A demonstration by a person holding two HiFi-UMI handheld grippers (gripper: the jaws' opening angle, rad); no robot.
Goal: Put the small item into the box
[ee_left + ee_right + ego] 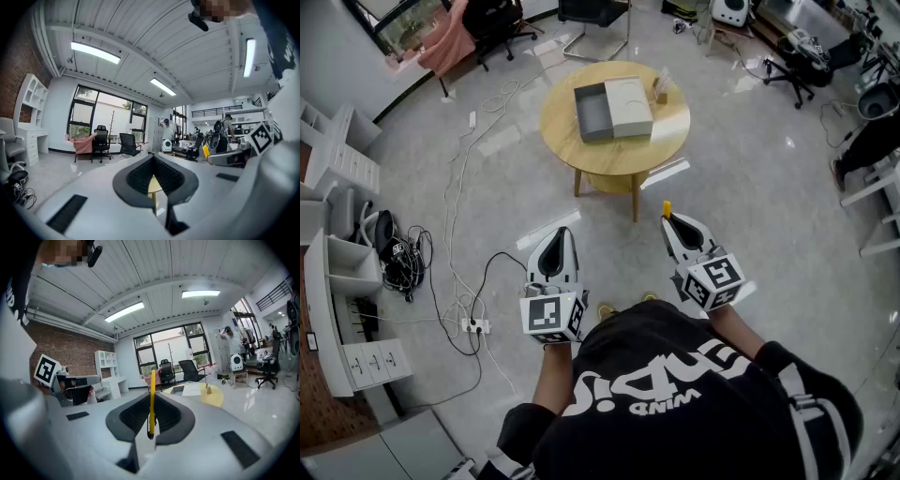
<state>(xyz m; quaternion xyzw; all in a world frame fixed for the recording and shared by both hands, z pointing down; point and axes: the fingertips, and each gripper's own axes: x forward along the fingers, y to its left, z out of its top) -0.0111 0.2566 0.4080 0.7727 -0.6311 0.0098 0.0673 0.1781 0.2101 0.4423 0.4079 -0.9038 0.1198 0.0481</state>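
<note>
Nearest the person, above the floor [750, 178], the right gripper [669, 219] has its fingers clenched on a thin yellow item [151, 394] that stands upright. Beside it the left gripper [564, 232] is closed on nothing. Farther off, the open grey box [592, 112] sits mid-bench [572, 142], well apart from both.

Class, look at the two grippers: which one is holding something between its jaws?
The right gripper: a thin yellow stick is clamped between its jaws. The left gripper has its jaws together on nothing.
</note>
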